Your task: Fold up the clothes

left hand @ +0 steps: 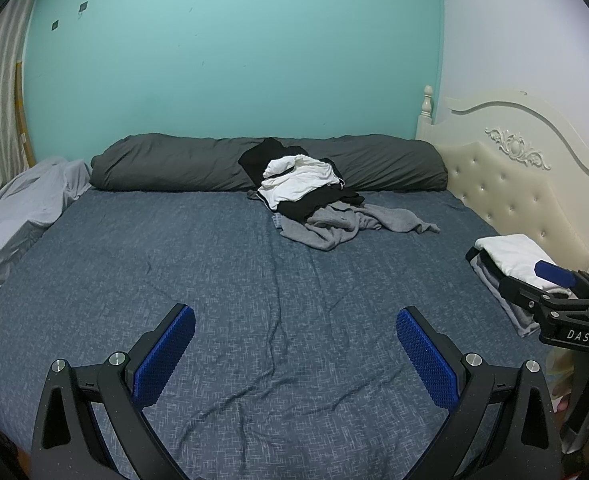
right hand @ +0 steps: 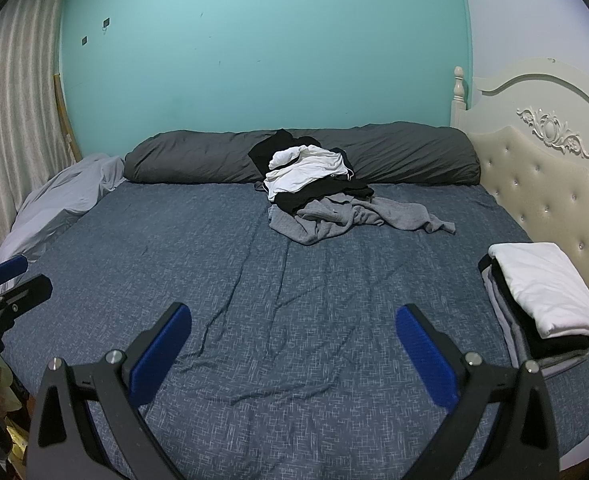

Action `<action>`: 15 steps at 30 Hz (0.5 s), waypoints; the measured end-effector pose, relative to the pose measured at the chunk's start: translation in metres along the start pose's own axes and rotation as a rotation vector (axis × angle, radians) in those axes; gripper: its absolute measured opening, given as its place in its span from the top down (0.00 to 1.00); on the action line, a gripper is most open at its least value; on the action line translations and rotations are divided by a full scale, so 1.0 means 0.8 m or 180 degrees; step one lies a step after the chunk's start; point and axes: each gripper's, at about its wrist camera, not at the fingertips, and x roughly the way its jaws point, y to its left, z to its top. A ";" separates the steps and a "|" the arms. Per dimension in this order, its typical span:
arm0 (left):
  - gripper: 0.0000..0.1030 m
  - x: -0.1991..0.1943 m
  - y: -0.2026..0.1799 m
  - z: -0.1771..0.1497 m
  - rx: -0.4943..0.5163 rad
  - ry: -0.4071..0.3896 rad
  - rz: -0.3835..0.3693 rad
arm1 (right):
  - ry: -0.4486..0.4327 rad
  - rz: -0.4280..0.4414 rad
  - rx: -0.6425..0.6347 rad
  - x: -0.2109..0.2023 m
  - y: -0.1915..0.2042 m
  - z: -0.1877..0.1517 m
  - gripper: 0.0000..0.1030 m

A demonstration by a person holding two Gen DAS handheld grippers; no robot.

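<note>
A heap of unfolded clothes [left hand: 314,196] [right hand: 322,192] in black, white and grey lies at the far middle of the bed, against the dark bolster. A stack of folded clothes [left hand: 510,272] [right hand: 542,296] with a white piece on top sits at the right edge by the headboard. My left gripper [left hand: 294,344] hovers open over the near part of the blue sheet, holding nothing. My right gripper [right hand: 292,344] is open and empty too, likewise above the near sheet. In the left wrist view the right gripper's body shows at the right edge, in front of the stack.
The blue sheet [left hand: 214,280] [right hand: 174,248] spreads wide between the grippers and the heap, with a few creases. A dark grey bolster [left hand: 174,164] [right hand: 414,156] lines the teal wall. A pale grey blanket [left hand: 22,208] [right hand: 62,196] bunches at the left. The cream headboard [left hand: 514,176] [right hand: 542,184] bounds the right side.
</note>
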 end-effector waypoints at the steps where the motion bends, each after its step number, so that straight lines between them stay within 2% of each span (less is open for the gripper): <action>1: 0.00 0.000 0.000 0.000 0.0000 0.0000 -0.0001 | -0.0002 -0.0001 -0.0001 0.000 0.000 0.000 0.00; 15: 0.00 0.005 0.000 0.004 -0.0012 0.0010 -0.0016 | -0.0003 0.0002 -0.0001 0.001 -0.003 -0.002 0.00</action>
